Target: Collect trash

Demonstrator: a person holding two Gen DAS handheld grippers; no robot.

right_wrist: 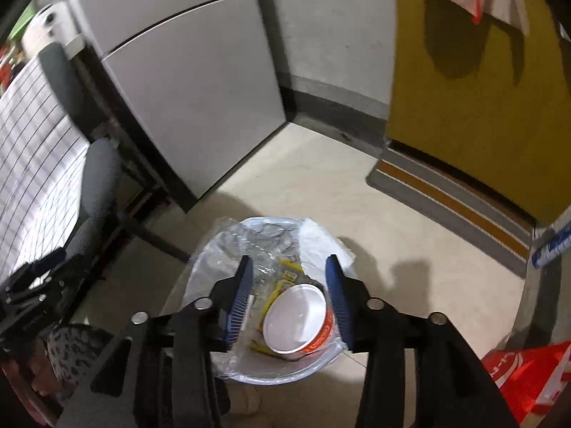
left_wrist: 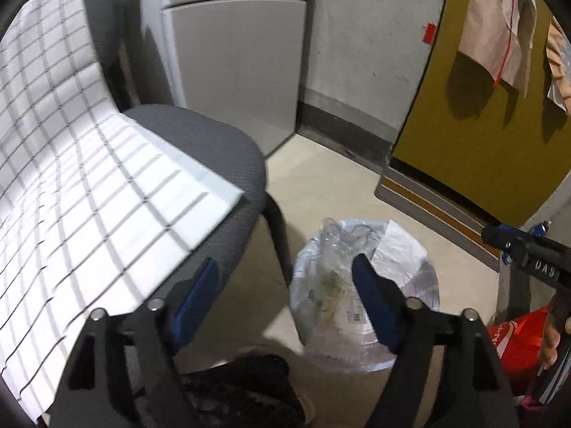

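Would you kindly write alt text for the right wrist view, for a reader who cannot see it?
The right gripper hangs open over a lined trash bin, where a white paper cup with an orange band lies on clear plastic waste. A grey fridge, a yellow door and a chair surround it.

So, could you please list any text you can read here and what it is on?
"DAS": white letters on the right gripper, cut off at the frame edge.
Red bag: white lettering, unreadable.
Cup: orange band print, blurred.
Label in the bin: too small.
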